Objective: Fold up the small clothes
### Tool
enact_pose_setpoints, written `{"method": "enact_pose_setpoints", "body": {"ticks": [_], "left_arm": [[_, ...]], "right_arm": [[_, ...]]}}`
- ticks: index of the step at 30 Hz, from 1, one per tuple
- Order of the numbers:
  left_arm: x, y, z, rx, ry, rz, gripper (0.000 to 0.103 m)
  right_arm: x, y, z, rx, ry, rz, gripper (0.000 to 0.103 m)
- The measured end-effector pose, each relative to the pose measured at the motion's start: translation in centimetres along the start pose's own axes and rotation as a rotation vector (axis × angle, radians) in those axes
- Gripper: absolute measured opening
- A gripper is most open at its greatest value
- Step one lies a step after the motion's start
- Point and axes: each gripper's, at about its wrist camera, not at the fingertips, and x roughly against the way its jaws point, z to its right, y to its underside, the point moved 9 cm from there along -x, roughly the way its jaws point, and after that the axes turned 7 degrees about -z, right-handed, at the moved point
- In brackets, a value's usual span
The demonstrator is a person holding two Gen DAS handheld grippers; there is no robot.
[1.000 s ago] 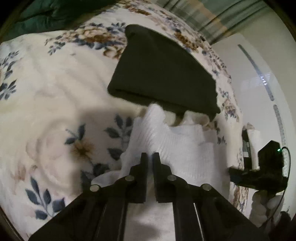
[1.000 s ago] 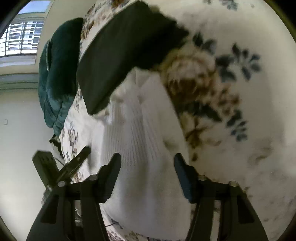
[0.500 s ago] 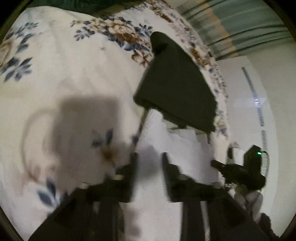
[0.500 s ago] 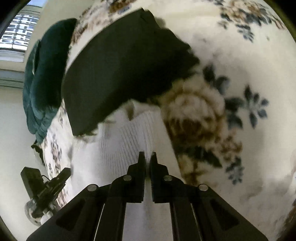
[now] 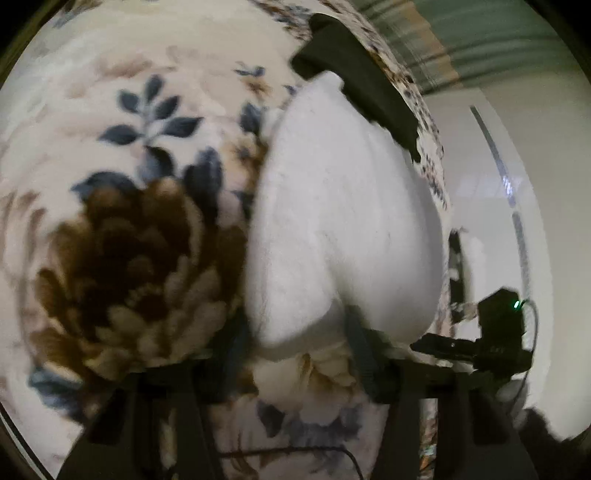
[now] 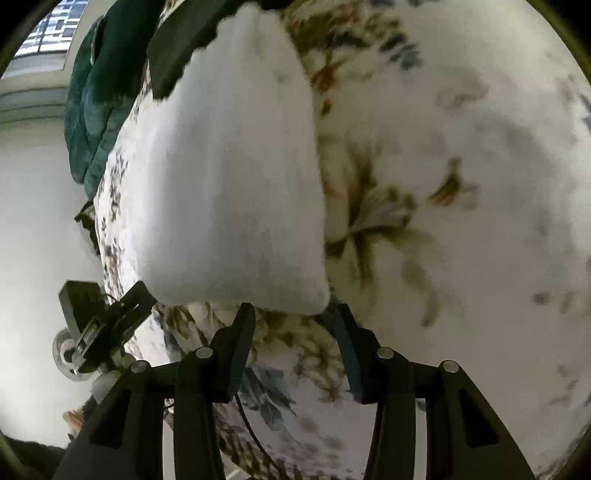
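A white knit garment (image 5: 343, 229) lies folded on the floral bedspread (image 5: 129, 184), its far end against a folded black garment (image 5: 354, 88). My left gripper (image 5: 295, 354) is open and empty, its fingers just short of the white garment's near edge. My right gripper (image 6: 291, 332) is also open and empty, right behind the near edge of the white garment (image 6: 229, 177). The black garment (image 6: 181, 44) shows at the top of the right wrist view. Each wrist view also shows the other gripper beside the bed, at the right in the left wrist view (image 5: 480, 343) and at the left in the right wrist view (image 6: 99, 321).
A dark green quilt (image 6: 99, 92) is heaped at the bed's far end under a window (image 6: 48, 33). The bed's edge runs beside the white garment, with a pale wall (image 5: 498, 221) beyond. A thin cable (image 6: 251, 424) trails over the bedspread below my right gripper.
Both grippers have let go of the white garment and opened. They have drawn back toward its near edge, and the garment now lies flat, folded over itself.
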Motion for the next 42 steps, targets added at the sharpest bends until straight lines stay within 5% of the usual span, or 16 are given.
{"method": "enact_pose_setpoints", "body": {"ticks": [2, 6, 14, 19, 22, 23, 24, 25, 31, 33, 34, 35, 37, 42], "left_arm": [[-0.1, -0.2, 0.3, -0.029, -0.029, -0.001, 0.008], [1.8, -0.5, 1.3, -0.115, -0.072, 0.009, 0.007], [1.7, 0.7, -0.7, -0.198, -0.127, -0.082, 0.007], [1.9, 1.0, 0.0, -0.127, -0.062, -0.111, 0.018], [4.1, -0.2, 0.5, -0.073, -0.050, -0.050, 0.049], [4.7, -1.2, 0.7, -0.061, -0.042, -0.012, 0.057], [5.1, -2.6, 1.1, -0.047, -0.033, 0.025, 0.057], [4.8, -3.5, 1.4, -0.045, -0.019, 0.036, 0.057], [-1.2, -14.5, 4.1, -0.077, -0.106, 0.066, 0.057], [-3.7, -17.0, 4.7, -0.095, -0.158, 0.057, 0.052], [-4.5, -17.7, 5.0, -0.113, -0.180, 0.051, 0.024], [-4.8, -17.9, 4.9, -0.124, -0.189, 0.040, 0.009], [-4.1, -18.1, 5.9, -0.147, -0.178, 0.071, 0.009], [1.0, -17.3, 5.5, -0.085, -0.129, 0.160, 0.008]], "right_arm": [[-1.1, 0.0, -0.5, 0.053, 0.028, 0.009, 0.047], [-1.1, -0.1, -0.6, 0.112, 0.143, 0.043, 0.016], [2.5, 0.3, 1.5, 0.110, 0.297, 0.076, 0.001], [1.4, -0.8, 1.8, 0.034, 0.171, 0.017, 0.003], [3.2, -0.8, 2.4, -0.031, 0.102, -0.001, 0.013], [4.5, -1.2, 2.6, -0.048, 0.086, 0.023, 0.026], [5.5, -1.8, 2.7, -0.060, 0.070, 0.049, 0.041], [6.3, -2.4, 2.7, -0.071, 0.055, 0.073, 0.045], [7.5, -11.3, 0.1, -0.021, -0.006, 0.171, 0.047], [6.6, -14.9, -1.2, -0.004, -0.030, 0.182, 0.047], [6.2, -16.2, -1.5, 0.003, -0.026, 0.178, 0.047], [5.6, -17.7, -1.9, 0.006, -0.004, 0.180, 0.047], [5.6, -19.0, -2.5, 0.014, 0.042, 0.221, 0.006], [8.0, -19.4, -5.3, 0.090, 0.058, 0.287, 0.005]]}}
